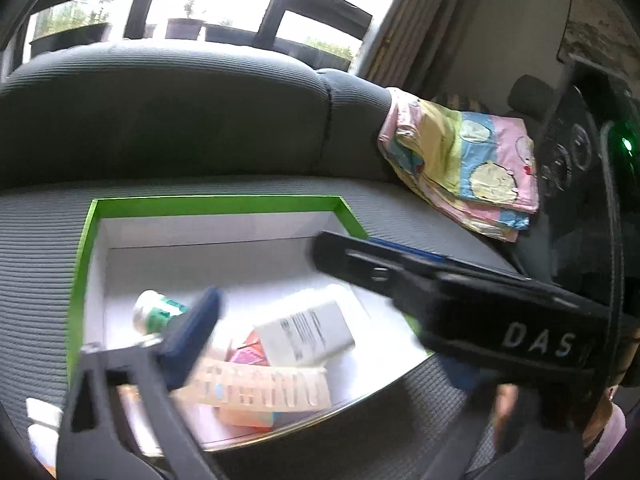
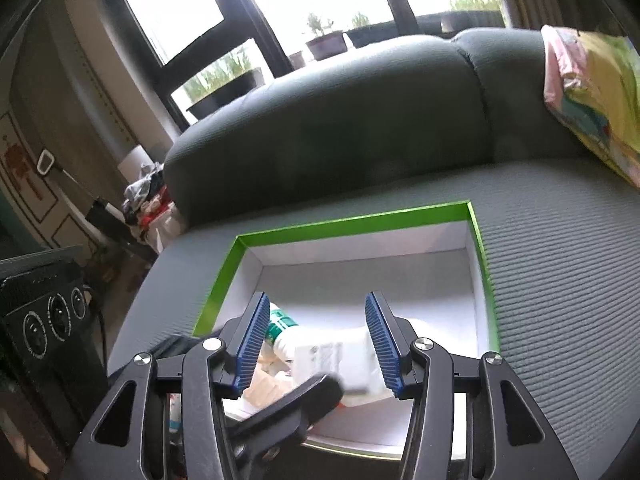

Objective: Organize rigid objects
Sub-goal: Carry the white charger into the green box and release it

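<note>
- Biggest thing here is the grey sofa [image 2: 360,120]. Its ribbed seat carries everything, and its backrest rises well beyond both sets of jaws.
- On the seat, straight ahead of and below the jaws, sits the green-rimmed box [image 2: 352,222] with a white inside. The far half looks bare; the stuff is bunched at the near end, right under the jaws.
- Off to the right of the jaws, well apart from the box, a folded pastel cloth [image 1: 464,160] leans on the sofa corner.
- The right gripper [image 2: 318,344] has its jaws spread wide with nothing pinched. It hangs over the near end of the box.
- The left gripper [image 1: 260,292] is also spread, empty as far as I can tell. One blue pad sits low, and the other finger crosses in front of the right wrist view.
- The white carton [image 2: 340,360] lies just below, between the right jaws. Its long axis runs roughly across the gap, so I'd guess the right one is nearer and better lined up.
- A green-and-white bottle [image 1: 158,310] lies on its side, just beside the left pad.
- A ribbed translucent piece [image 1: 260,388] and pink packets lie nearest of all. They're blurry.
</note>
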Tool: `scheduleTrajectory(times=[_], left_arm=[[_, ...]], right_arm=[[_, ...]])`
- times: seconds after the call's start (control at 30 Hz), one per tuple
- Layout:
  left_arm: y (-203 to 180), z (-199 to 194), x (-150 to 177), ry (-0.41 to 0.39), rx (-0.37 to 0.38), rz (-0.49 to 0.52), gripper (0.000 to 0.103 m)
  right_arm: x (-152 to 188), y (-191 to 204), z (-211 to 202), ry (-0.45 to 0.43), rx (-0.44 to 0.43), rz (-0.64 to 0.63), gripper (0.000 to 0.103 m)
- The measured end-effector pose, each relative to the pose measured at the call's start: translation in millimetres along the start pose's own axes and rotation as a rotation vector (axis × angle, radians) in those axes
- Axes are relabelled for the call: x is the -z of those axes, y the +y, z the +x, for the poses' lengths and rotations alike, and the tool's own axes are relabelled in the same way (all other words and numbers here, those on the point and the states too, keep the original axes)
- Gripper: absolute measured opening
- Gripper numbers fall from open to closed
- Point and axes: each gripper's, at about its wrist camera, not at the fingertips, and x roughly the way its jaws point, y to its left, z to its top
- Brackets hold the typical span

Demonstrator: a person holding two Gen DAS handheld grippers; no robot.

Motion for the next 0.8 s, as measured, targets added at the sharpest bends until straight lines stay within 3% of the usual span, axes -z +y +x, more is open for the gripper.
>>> scheduleTrajectory(times=[0.07, 0.13, 0.3, 0.4, 0.57, 0.67, 0.8], left_arm=[[0, -6, 0, -0.004, -0.019, 0.006, 0.102], [-1, -15, 3, -0.008, -0.049, 0.016, 0.102], [11, -40, 11, -0.012, -0.12, 0.017, 0.102], [30, -63, 14, -0.015, -0.178, -0.037, 0.102], [68, -109, 24, -0.05, -0.197, -0.176, 0.102], [80, -126, 34, -0.042, -0.27, -0.206, 0.102], [85, -135, 51, -0.019, -0.297, -0.212, 0.102]], right_arm=[[3, -3, -8, -0.011, 0.013, 0.005, 0.052], [8, -4, -17, -0.031, 0.027, 0.007, 0.06], [19, -2, -36, -0.049, 0.026, 0.016, 0.061], [26, 3, -41, -0.045, 0.011, 0.017, 0.061], [40, 16, -45, -0.017, -0.017, 0.003, 0.061], [51, 25, -45, -0.002, -0.035, -0.015, 0.061], [65, 33, -39, 0.029, -0.061, -0.008, 0.061]])
